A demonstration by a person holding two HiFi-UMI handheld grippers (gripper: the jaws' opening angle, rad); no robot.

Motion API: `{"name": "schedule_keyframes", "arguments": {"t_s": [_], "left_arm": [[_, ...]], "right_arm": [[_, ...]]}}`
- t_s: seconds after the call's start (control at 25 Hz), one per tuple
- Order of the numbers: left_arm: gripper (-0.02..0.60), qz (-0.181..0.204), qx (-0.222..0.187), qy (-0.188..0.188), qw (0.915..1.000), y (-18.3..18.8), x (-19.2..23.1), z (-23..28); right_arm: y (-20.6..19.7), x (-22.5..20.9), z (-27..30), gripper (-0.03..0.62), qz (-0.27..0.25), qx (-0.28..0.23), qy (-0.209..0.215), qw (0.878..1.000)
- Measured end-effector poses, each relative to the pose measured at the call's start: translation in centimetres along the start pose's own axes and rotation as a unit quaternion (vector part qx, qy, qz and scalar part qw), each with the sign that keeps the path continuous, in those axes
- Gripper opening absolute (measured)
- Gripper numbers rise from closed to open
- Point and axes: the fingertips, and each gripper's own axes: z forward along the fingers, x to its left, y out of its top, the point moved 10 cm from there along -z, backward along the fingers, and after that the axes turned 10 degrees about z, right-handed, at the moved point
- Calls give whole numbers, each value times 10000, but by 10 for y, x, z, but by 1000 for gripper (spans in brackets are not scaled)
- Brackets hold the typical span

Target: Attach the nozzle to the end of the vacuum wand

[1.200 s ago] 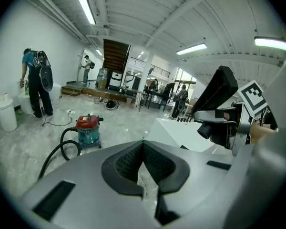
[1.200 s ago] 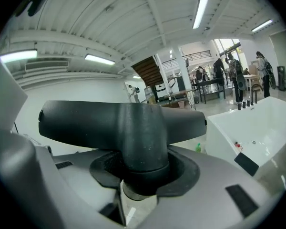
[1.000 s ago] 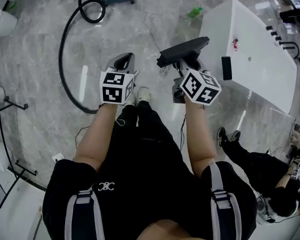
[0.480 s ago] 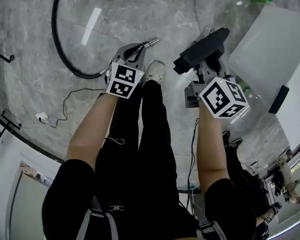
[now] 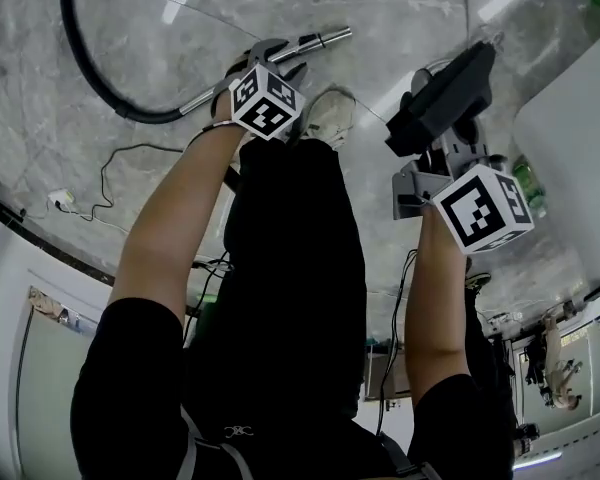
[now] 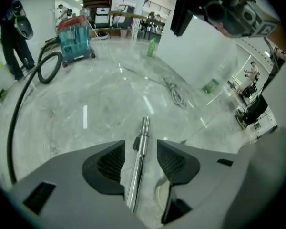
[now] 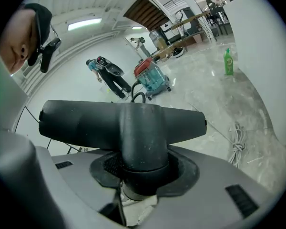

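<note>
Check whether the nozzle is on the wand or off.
Off: the right gripper clamps the nozzle; the wand sits bare-ended between the opening jaws of the left gripper.

Shiny metal wand (image 6: 139,152) (matt plastic nozzle (image 7: 124,119))

free: floor (image 5: 400,8) ahead of wand (image 5: 315,41) | right: white counter (image 5: 580,148) close beside nozzle (image 5: 442,98) | left: hose (image 5: 140,118) curves across floor

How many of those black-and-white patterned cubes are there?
2. One cube sits on the left hand-held gripper, jaws opening around the wand; the other on the right hand-held gripper. None seem hidden.
</note>
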Motion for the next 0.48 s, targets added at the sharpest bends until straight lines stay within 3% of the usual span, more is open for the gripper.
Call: {"name": "schedule_keyframes", "arguments": {"t_s": [0.28,0.48], "left_arm": [[193,501,977,-179,9938,-60,-7,92],[192,889,1428,-263,9854,-84,-7,130]], "right_arm": [[-4,-41,45,175,-531,223,-75,9983],[-18,-63,58,175,-269,274,3,9993]]}}
